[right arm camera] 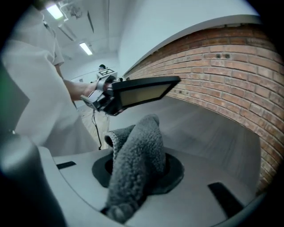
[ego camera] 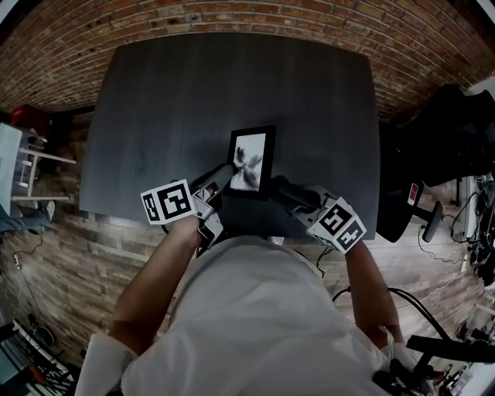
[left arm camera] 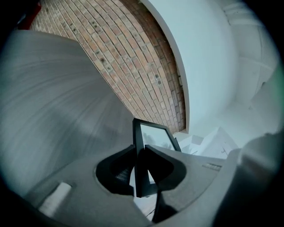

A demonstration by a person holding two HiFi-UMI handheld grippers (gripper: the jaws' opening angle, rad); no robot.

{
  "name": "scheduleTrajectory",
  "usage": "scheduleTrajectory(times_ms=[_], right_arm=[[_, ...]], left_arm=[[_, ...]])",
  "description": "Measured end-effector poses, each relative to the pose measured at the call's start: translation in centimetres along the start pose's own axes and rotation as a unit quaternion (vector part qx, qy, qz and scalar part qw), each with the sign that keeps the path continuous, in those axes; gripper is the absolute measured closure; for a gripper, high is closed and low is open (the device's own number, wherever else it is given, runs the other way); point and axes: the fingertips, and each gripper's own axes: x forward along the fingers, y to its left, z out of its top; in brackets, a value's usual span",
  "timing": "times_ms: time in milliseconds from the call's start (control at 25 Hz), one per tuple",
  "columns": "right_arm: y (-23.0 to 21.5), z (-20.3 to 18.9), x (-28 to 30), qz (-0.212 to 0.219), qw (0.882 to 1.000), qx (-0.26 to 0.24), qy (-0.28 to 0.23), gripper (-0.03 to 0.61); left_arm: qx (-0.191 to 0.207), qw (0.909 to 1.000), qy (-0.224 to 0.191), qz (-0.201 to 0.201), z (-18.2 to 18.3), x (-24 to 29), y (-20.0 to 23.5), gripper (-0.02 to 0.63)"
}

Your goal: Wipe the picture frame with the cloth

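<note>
A black picture frame (ego camera: 251, 161) with a pale print is held above the dark table's (ego camera: 193, 100) near edge. My left gripper (ego camera: 223, 175) is shut on its left rim; in the left gripper view the frame (left arm camera: 153, 137) stands edge-on between the jaws (left arm camera: 141, 166). From the right gripper view the frame (right arm camera: 142, 91) hangs tilted, glass side down and toward the camera. My right gripper (ego camera: 280, 188) sits just right of the frame's near corner, shut on a grey fleecy cloth (right arm camera: 135, 164) that bulges out of its jaws. The cloth hangs below the frame, apart from it.
A brick wall (ego camera: 247, 23) runs behind the table. The person's white-sleeved body (ego camera: 247, 325) fills the near side. A black chair (ego camera: 441, 147) and cables (ego camera: 441, 294) stand on the wooden floor at the right. Shelving with clutter (ego camera: 23, 170) is at the left.
</note>
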Motion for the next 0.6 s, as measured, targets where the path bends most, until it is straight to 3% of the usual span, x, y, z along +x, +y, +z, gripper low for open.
scheduleTrajectory(times_ms=[160,320,600], right_arm=[[-5.3,0.9,-1.5,-0.032,0.998,0.042,-0.035,0.494],[-8.8,3.1,-1.6,-0.029,0.995,0.06,-0.073,0.494],[-7.5,7.0,-0.4,0.097,0.987,0.046,-0.123,0.494]], left_arm=[[0.008,0.9993,0.03,-0.021,-1.0,-0.1,-1.1,0.537],[0.018,0.9957,0.072,-0.055,-3.0,0.2,-2.9,0.537],[0.041,0.9831,0.141,-0.11,-5.2,-0.2,-5.3,0.537]])
